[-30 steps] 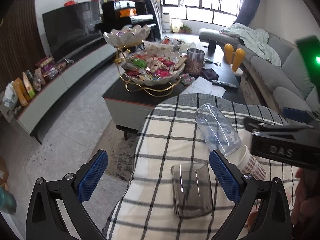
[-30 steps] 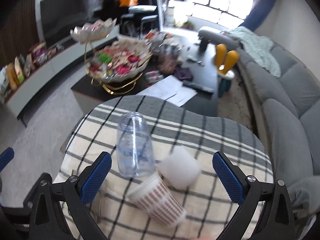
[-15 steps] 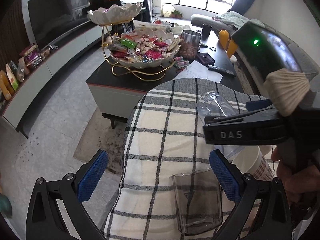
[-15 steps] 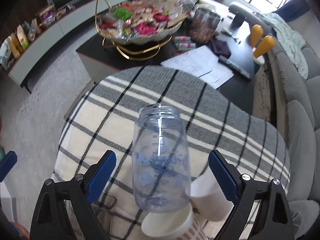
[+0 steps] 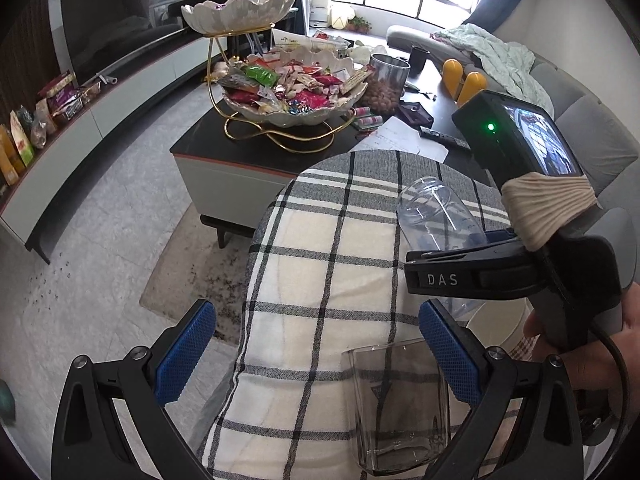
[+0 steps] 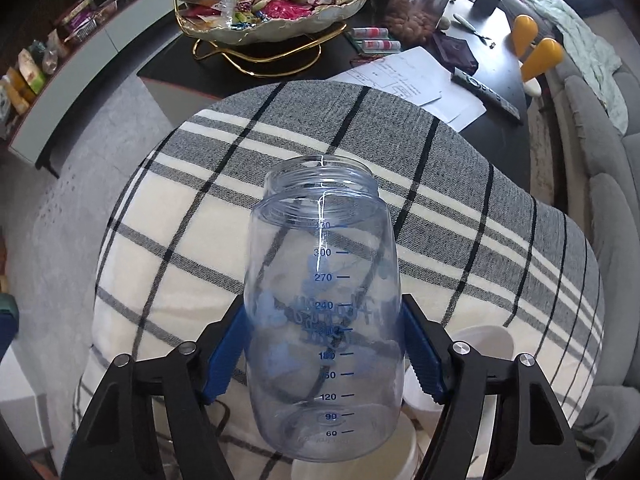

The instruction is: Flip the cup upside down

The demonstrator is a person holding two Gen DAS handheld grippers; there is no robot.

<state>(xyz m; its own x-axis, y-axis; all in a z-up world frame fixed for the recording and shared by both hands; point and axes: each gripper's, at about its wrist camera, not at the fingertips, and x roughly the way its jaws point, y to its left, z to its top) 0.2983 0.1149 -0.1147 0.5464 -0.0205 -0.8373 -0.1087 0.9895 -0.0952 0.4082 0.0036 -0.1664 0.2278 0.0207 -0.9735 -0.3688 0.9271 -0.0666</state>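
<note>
A clear plastic measuring bottle (image 6: 324, 320) with blue marks stands upright, mouth up, on the plaid-covered table (image 6: 180, 240). My right gripper (image 6: 324, 344) is shut on the bottle's lower body, one blue pad on each side. The bottle also shows in the left wrist view (image 5: 436, 216) behind the right gripper's black body. My left gripper (image 5: 316, 356) is open and empty above the table's left edge. A smoky grey glass tumbler (image 5: 400, 404) stands upright by its right finger (image 5: 448, 352).
White paper cups (image 6: 484, 344) lie close behind and below the bottle. A dark coffee table (image 5: 240, 148) with a gold-framed snack bowl (image 5: 292, 96), jar, papers and remote stands beyond. A grey sofa (image 5: 592, 136) runs along the right. A TV bench is at the left.
My right gripper has moved in around the clear bottle and closed on it. My left gripper has stayed open and drifted slightly back, with the tumbler now at its right finger.
</note>
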